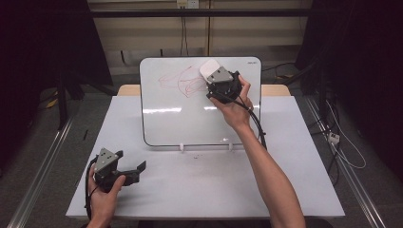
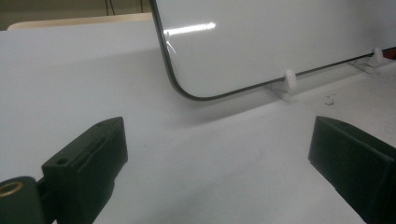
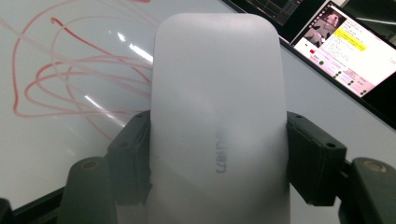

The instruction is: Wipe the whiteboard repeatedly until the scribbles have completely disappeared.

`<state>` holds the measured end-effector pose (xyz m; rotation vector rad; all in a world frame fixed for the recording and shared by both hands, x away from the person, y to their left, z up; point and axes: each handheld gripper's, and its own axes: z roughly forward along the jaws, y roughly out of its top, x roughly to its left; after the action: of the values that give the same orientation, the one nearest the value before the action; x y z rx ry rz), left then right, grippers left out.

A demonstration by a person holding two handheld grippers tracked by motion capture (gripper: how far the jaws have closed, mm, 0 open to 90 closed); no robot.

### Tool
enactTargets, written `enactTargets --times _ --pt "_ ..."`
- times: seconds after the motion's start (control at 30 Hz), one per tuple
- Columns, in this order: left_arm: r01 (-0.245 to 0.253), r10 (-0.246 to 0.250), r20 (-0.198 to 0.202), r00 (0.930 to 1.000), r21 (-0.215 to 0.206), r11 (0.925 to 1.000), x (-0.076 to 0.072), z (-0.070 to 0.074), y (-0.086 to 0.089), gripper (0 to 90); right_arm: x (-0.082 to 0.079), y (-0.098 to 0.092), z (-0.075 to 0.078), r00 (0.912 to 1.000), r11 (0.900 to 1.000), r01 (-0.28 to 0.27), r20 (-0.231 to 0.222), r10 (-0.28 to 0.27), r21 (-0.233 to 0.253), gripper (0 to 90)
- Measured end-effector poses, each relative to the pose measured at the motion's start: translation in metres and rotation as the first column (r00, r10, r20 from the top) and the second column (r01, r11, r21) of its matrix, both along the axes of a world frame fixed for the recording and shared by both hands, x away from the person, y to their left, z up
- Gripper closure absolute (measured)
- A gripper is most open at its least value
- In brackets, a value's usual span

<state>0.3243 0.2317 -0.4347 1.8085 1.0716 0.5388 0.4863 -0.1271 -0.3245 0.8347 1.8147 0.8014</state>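
At the table's [image 1: 190, 190] near edge, well short of the whiteboard [image 1: 180, 118], the left gripper [image 1: 135, 170] rests low over the bare tabletop, its jaws spread wide and holding nothing. Farther back, the right gripper [image 1: 216, 78] is raised against the upper right part of the whiteboard, its jaws clamped on both sides of a white eraser [image 3: 219, 116]. The eraser lies flat on the board, just right of the red scribbles [image 1: 178, 81].
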Motion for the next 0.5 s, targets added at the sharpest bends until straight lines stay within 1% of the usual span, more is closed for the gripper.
enactTargets --times 0.03,0.13,0.27,0.37,0.5 --pt "0.002 -0.002 0.002 1.0000 -0.005 1.0000 0.000 0.000 -0.001 4.4 -0.001 0.001 -0.001 1.0000 1.000 -0.002 -0.002 0.002 0.001 31.7" --pt "-0.001 0.001 -0.001 1.0000 -0.001 1.0000 0.000 0.000 -0.001 4.5 -0.003 0.004 -0.004 0.9999 1.000 -0.011 -0.006 0.011 -0.001 31.7" --pt "0.000 0.000 -0.004 1.0000 0.012 0.9999 0.001 -0.001 -0.002 4.4 -0.010 0.014 -0.014 0.9992 0.999 -0.037 -0.014 0.036 -0.023 31.7" --pt "0.000 0.000 0.002 1.0000 0.004 1.0000 -0.001 0.000 -0.003 4.4 -0.017 0.022 -0.023 0.9976 0.997 -0.067 -0.020 0.066 -0.043 31.7" --pt "-0.003 0.003 -0.001 1.0000 0.001 1.0000 0.000 0.000 -0.002 4.4 -0.026 0.027 -0.031 0.9964 0.995 -0.084 -0.018 0.083 -0.062 31.7"
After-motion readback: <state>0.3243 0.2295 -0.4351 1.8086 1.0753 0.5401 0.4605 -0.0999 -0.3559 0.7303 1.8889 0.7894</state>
